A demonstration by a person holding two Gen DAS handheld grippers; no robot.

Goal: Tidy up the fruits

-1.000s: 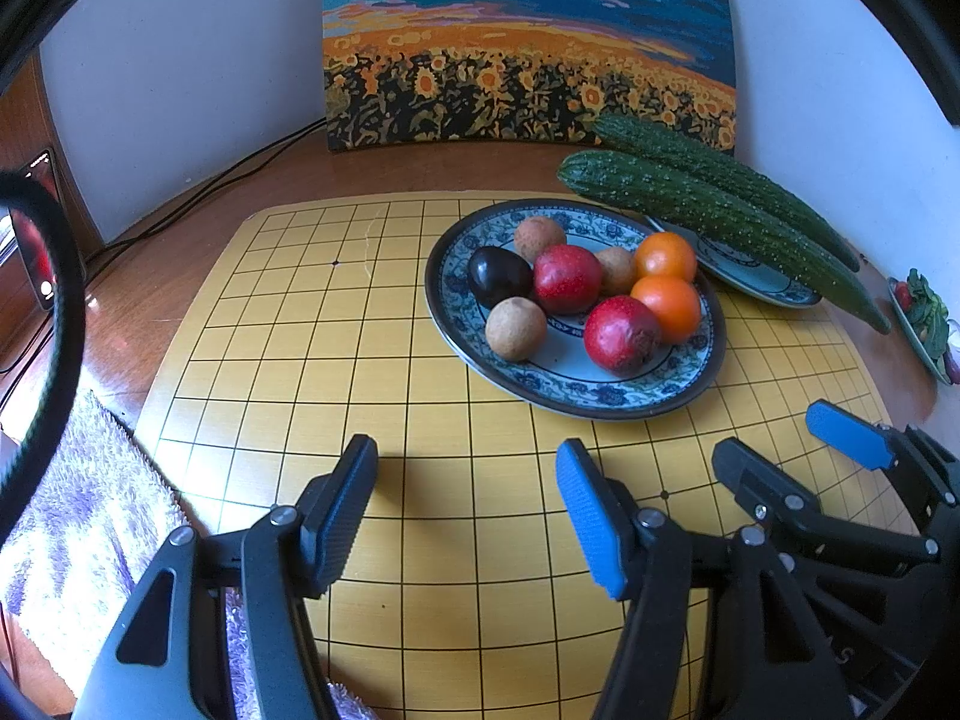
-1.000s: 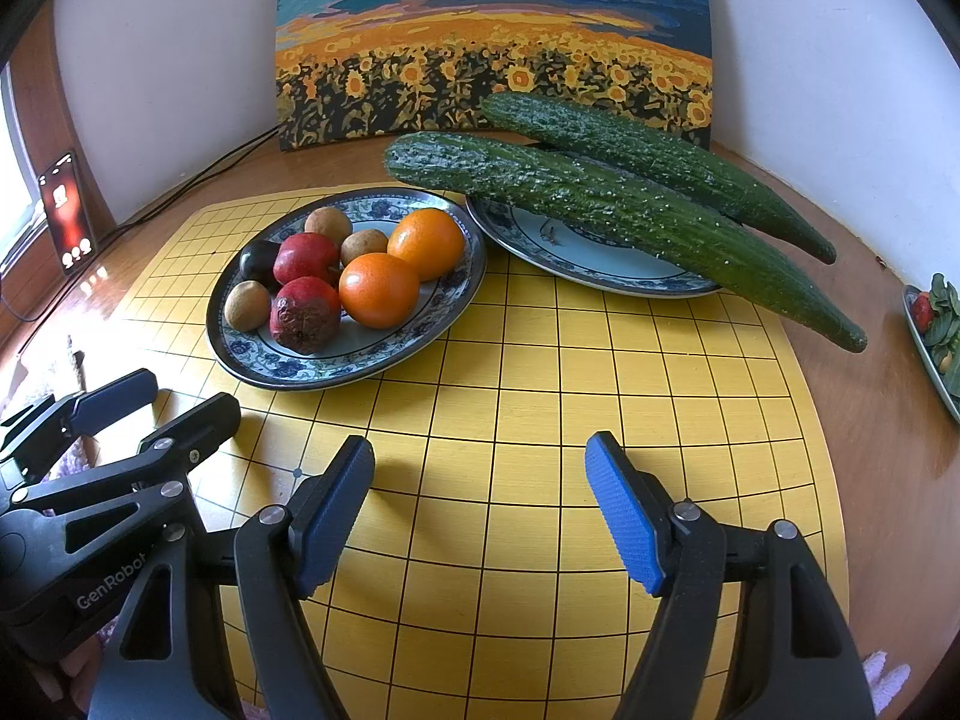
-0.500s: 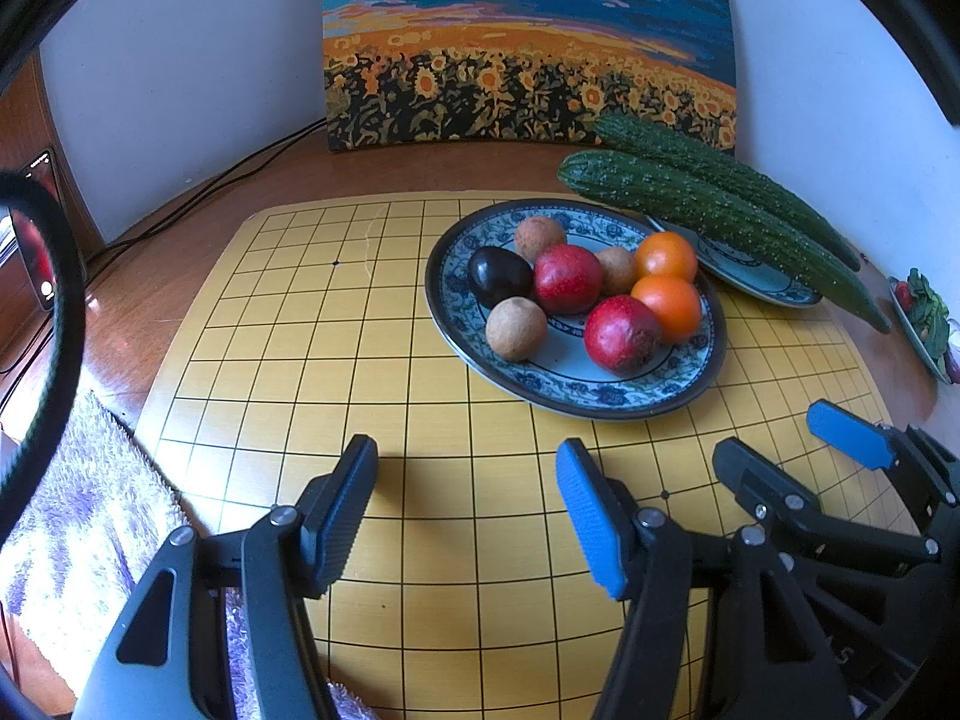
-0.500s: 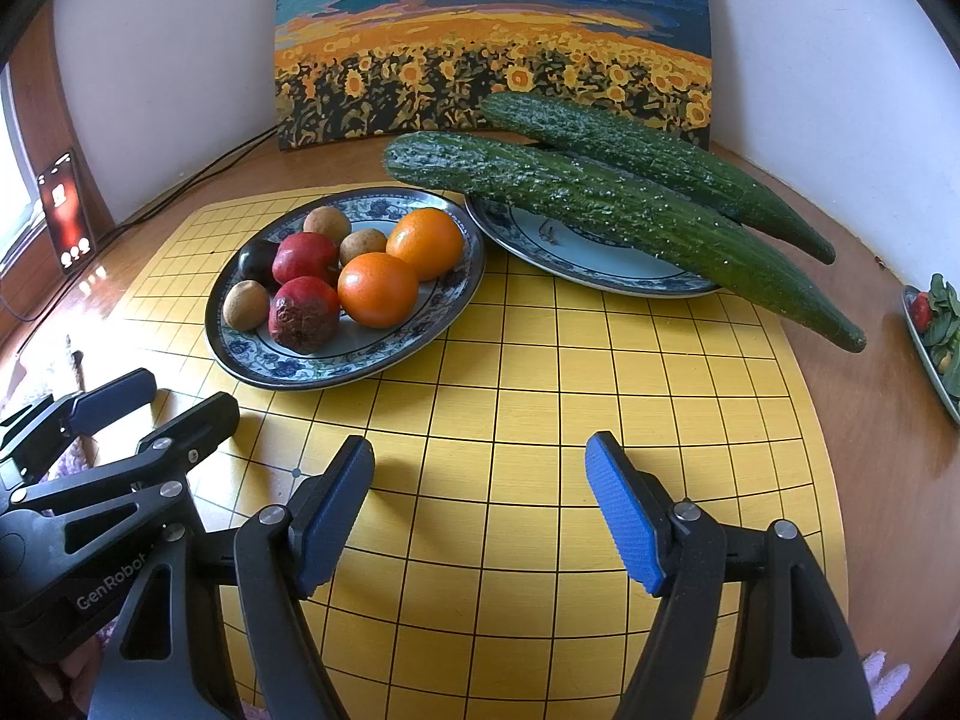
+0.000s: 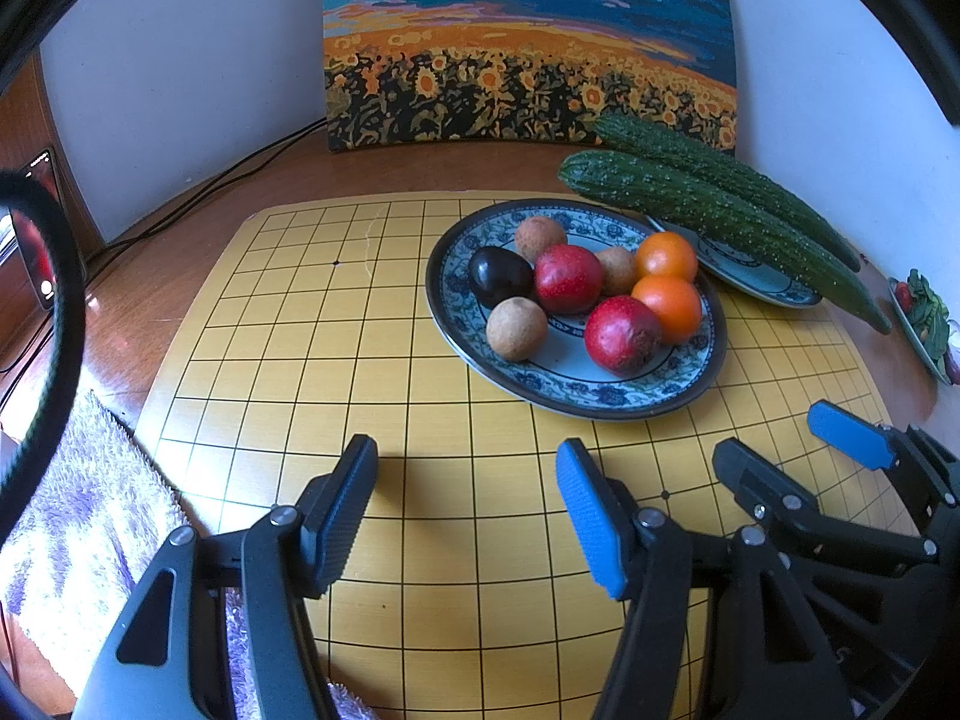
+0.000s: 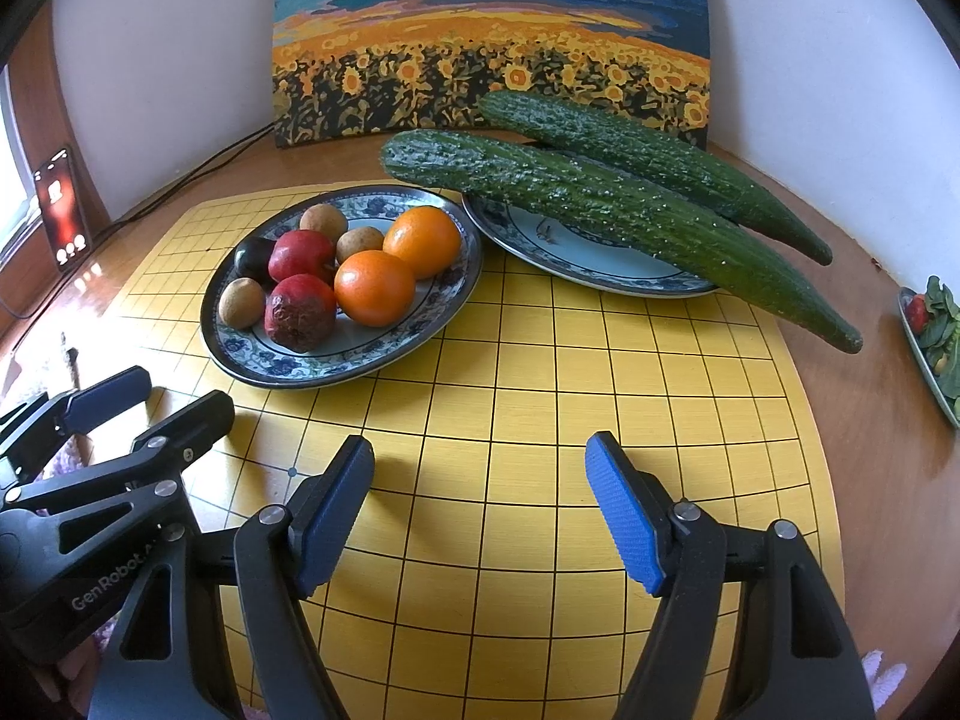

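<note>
A blue-patterned plate on the yellow grid board holds two oranges, two red pomegranates, a dark plum and three brown round fruits. Two long cucumbers lie across a second plate behind it. My left gripper hovers open and empty in front of the fruit plate. Beside it, my right gripper is open and empty too.
A sunflower painting leans on the back wall. A phone stands at the left with cables nearby. A small dish of greens sits at the right edge. A fluffy lilac cloth lies at the board's near left.
</note>
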